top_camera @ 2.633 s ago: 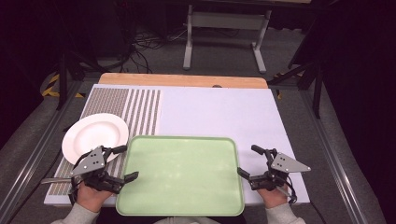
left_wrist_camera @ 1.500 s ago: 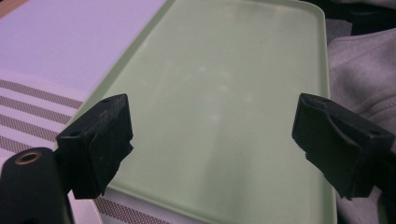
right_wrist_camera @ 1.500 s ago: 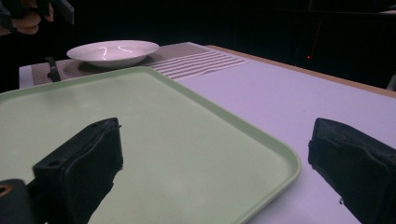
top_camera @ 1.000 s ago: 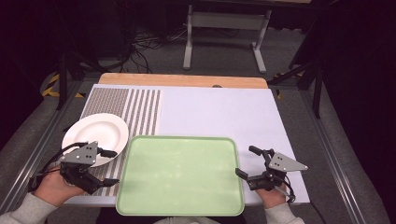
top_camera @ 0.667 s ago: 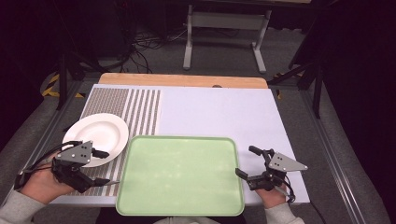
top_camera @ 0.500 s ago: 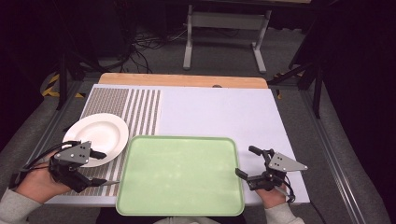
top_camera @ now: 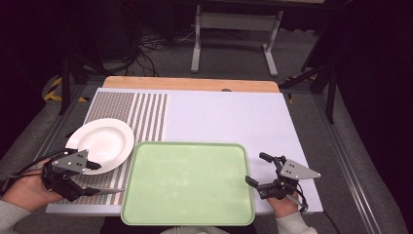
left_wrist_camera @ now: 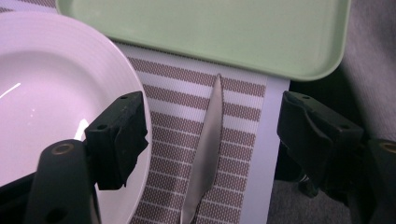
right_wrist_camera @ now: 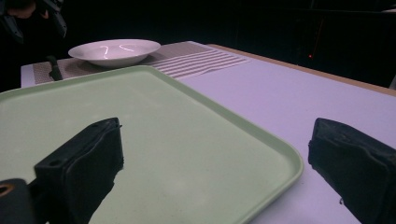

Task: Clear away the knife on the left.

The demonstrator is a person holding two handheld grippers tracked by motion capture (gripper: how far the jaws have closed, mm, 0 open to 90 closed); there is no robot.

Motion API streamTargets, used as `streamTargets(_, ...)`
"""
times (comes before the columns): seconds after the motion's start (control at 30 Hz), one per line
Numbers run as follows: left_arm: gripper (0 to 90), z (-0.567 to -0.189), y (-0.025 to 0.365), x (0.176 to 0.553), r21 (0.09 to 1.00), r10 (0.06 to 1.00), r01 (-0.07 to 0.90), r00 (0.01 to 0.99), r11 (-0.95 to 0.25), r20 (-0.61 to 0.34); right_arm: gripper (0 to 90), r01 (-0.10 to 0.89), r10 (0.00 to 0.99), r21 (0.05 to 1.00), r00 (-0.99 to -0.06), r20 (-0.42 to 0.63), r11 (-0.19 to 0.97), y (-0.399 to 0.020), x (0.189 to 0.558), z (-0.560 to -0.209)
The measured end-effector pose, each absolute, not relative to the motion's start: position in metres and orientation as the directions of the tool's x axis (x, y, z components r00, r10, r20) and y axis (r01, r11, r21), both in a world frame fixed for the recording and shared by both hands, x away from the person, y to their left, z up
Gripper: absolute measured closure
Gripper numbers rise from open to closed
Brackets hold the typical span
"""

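- The table [top_camera: 229, 117] has a pale purple-white top with a wooden strip along its far edge.
- A mat [top_camera: 146, 109] with brown and white stripes covers the left part of the table.
- A white plate [top_camera: 104, 141] sits on the mat, near the left edge.
- A big light green tray [top_camera: 187, 180] lies in the middle at the near side, just beside the plate.
- A silver knife [left_wrist_camera: 205, 154] lies flat on the mat between the plate and the tray. Its tip points at the tray's rim.
- The floor around the table is grey, with black cables and a grey metal stand [top_camera: 234, 34] behind. The room at the back is very dark.
- The left tool [top_camera: 104, 178] hangs over the knife. Its jaws have just been closing a bit, but they stand apart on each side of the blade and do not touch it.
- The right tool [top_camera: 255, 168] is at the tray's right edge, jaws wide, one over the tray and one over the table, holding nothing.
- The knife's handle end is cut off at the bottom of the left gripper view.
- One jaw hides part of the plate rim.
- In the high view the knife is thin and hard to see.
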State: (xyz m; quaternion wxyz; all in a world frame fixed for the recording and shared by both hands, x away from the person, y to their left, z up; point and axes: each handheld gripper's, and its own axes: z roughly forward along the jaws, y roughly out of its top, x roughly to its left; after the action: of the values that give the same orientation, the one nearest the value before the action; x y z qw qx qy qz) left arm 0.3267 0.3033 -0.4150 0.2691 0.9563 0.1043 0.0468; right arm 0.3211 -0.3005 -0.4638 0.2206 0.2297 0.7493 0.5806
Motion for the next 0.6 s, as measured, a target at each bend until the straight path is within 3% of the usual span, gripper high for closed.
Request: streamTargets(0.6, 38.3, -0.435, 0.321, 0.334, 0.334, 0.255, 0.25, 0.967, -0.909, -0.029, 3.7, 0.095, 0.591, 0.973, -0.805, -0.05, 0.212, -0.3, 0.322, -0.465)
